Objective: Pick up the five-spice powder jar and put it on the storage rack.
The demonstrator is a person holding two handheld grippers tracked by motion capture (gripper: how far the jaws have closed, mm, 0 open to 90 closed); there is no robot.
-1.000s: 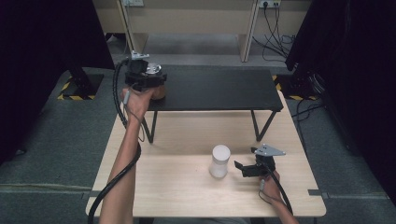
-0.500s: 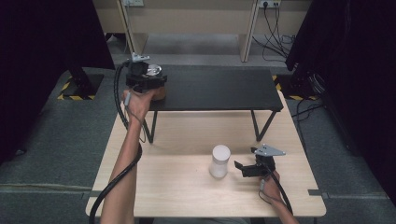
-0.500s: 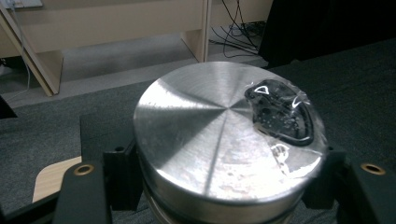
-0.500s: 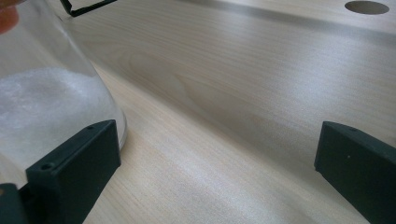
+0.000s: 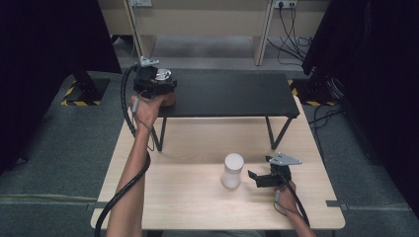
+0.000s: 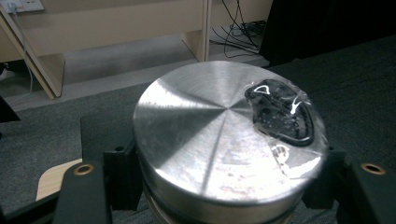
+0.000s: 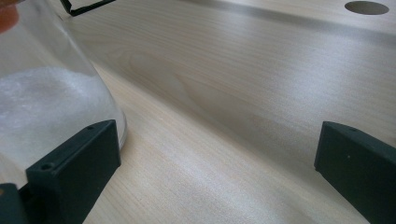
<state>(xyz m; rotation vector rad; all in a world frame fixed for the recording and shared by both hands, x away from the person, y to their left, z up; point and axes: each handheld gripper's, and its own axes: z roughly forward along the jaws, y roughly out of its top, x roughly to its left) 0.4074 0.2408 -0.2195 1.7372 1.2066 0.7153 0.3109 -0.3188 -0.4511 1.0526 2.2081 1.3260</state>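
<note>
High view: nothing shifted since the earlier frames, both hands parked; grip settled, lift or placement pending. Left gripper (image 5: 157,88) at left end of black shelf (image 5: 232,94), jaws pinching tin (image 5: 163,75). Right gripper (image 5: 259,178) near desk (image 5: 197,202) front-right, just beside cup (image 5: 232,170).

Left gripper view: tin lid (image 6: 210,135) round, brushed metal, glossy film patch.

Right gripper view: jaws spread, empty; cup (image 7: 46,107) frosted, translucent; pale woodgrain.
</note>
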